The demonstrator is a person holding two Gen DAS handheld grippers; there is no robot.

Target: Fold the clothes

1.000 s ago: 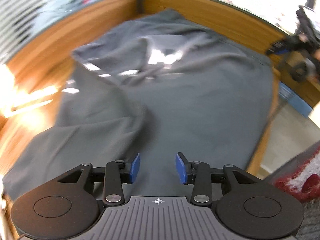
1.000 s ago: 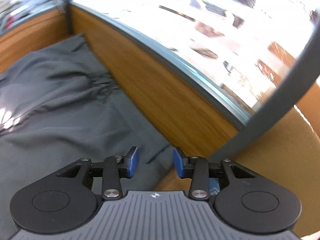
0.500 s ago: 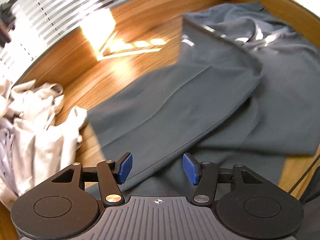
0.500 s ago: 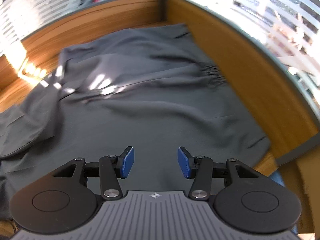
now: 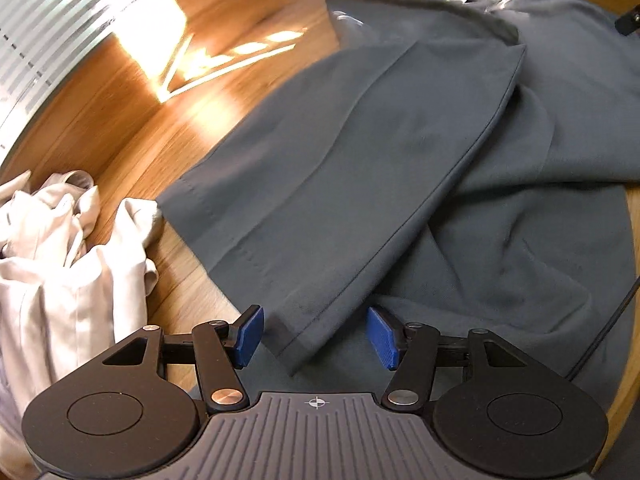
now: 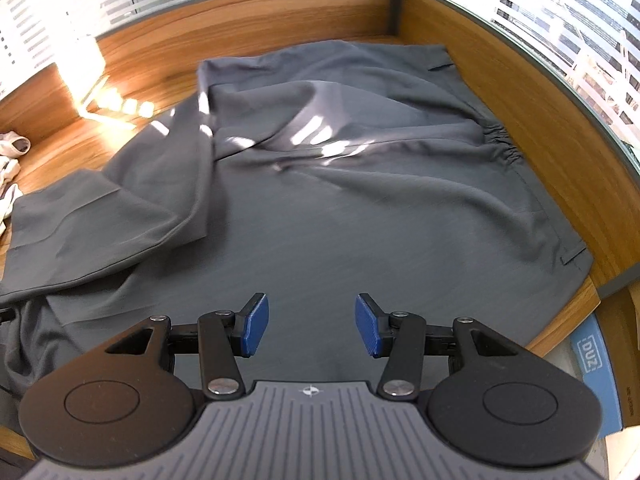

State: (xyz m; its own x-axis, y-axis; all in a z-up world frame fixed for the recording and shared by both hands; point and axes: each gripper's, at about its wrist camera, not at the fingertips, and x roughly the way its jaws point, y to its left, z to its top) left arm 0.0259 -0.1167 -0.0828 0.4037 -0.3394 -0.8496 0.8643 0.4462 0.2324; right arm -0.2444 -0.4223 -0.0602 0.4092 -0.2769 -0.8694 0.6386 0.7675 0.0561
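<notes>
Dark grey trousers (image 6: 360,208) lie spread on a wooden table (image 6: 280,12); the elastic waistband (image 6: 500,140) is at the right. One leg (image 5: 360,168) lies folded diagonally over the rest in the left wrist view, its hemmed cuff (image 5: 296,344) right in front of my left gripper (image 5: 316,336). The left gripper is open and empty, its blue pads either side of the cuff corner. My right gripper (image 6: 312,330) is open and empty, hovering over the flat middle of the trousers.
A crumpled pile of cream clothes (image 5: 60,264) lies on the table to the left of the trouser leg, also at the left edge of the right wrist view (image 6: 10,152). Raised wooden walls and blinds (image 6: 560,32) border the table. A blue-labelled box (image 6: 592,360) sits beyond the table's right edge.
Both grippers swung left across the table. The left one came close to the leg's cuff and opened wider. The right one went from the table's right wall to over the trousers' middle.
</notes>
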